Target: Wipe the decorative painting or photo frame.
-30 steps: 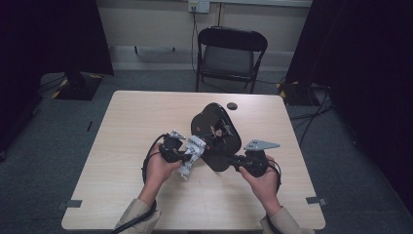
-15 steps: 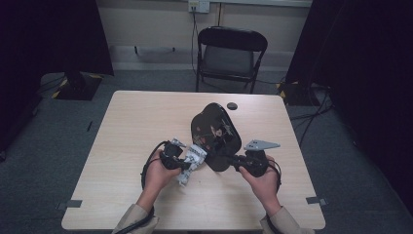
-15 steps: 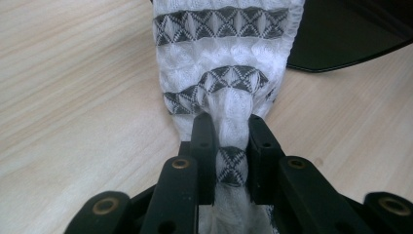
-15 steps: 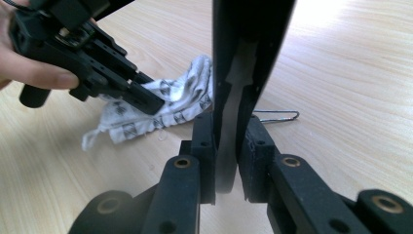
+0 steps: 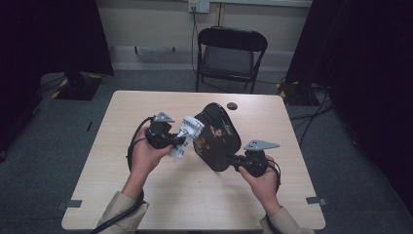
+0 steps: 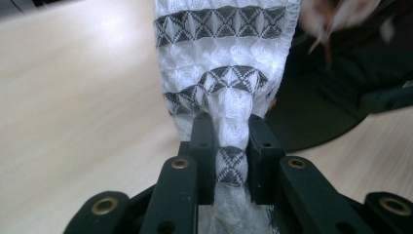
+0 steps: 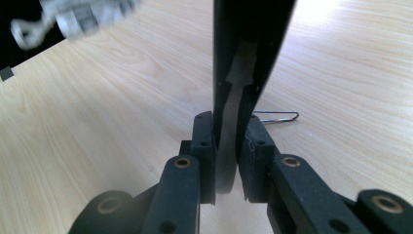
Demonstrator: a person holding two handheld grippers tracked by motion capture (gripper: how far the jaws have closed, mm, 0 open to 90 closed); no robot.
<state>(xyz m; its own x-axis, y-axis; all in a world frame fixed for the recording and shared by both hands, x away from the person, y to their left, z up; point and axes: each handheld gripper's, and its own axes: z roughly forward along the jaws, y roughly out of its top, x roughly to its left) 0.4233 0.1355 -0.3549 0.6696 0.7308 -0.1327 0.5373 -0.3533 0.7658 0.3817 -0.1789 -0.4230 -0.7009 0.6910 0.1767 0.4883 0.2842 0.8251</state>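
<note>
A white knitted cloth [image 5: 187, 132] with grey diamond bands hangs lifted off the table, and my left gripper [image 5: 181, 141] is shut on it. In the left gripper view the cloth [image 6: 226, 73] is bunched between the jaws of my left gripper [image 6: 229, 141]. Just right of it is a black pouch [image 5: 214, 136] with a pale print, its lower edge raised. My right gripper [image 5: 231, 160] is shut on that edge. The right gripper view has the pouch's thin edge [image 7: 251, 44] standing upright in my right gripper [image 7: 226, 141], with the cloth [image 7: 83, 14] blurred at top left.
A small round black thing [image 5: 232, 106] lies near the far edge of the wooden table [image 5: 146, 204]. A thin metal wire clip [image 7: 275, 116] lies on the tabletop behind the pouch. A black folding chair [image 5: 229, 56] stands beyond the table.
My left hand has risen with the white cloth and carried it up beside the pouch. The right hand and the pouch have stayed where they were.
</note>
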